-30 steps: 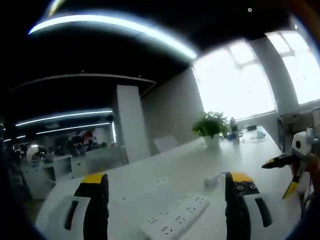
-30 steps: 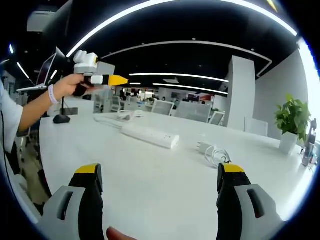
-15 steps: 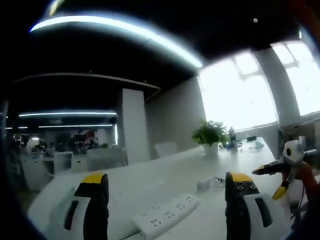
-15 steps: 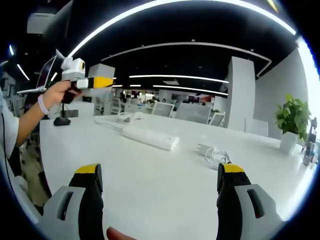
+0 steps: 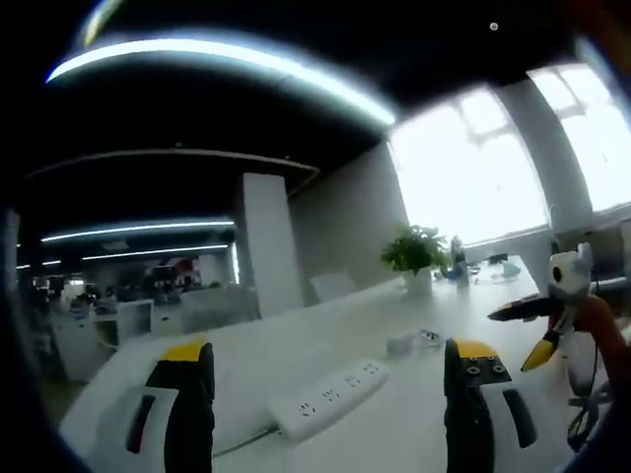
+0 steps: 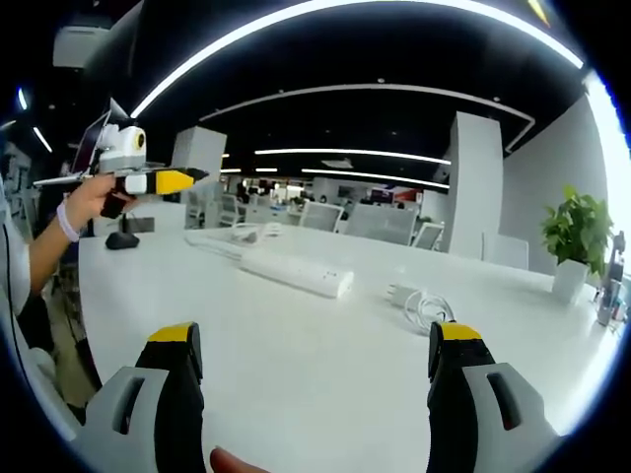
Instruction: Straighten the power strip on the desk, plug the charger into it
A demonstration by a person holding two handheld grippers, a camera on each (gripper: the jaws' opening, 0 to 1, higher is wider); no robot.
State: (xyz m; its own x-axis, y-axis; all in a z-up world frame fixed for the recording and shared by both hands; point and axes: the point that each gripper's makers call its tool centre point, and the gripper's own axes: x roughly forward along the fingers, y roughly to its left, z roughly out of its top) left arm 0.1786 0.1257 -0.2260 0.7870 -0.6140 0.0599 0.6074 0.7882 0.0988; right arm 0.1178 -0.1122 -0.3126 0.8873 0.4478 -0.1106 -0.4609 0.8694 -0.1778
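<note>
Daylight is pouring through the windows (image 5: 473, 163) in the left gripper view, blowing them out to pure white and washing glare across the far edge of the desk (image 5: 394, 414) — the ceiling, by contrast, is sinking into near black. That whole view is looking soft and smeared (motion blur, most likely). In the right gripper view the picture is staying sharper: curved ceiling light strips (image 6: 365, 153) are glowing evenly over the desk (image 6: 296, 345), casting only faint shadows. Fisheye distortion is bending straight lines into arcs near both rims.
</note>
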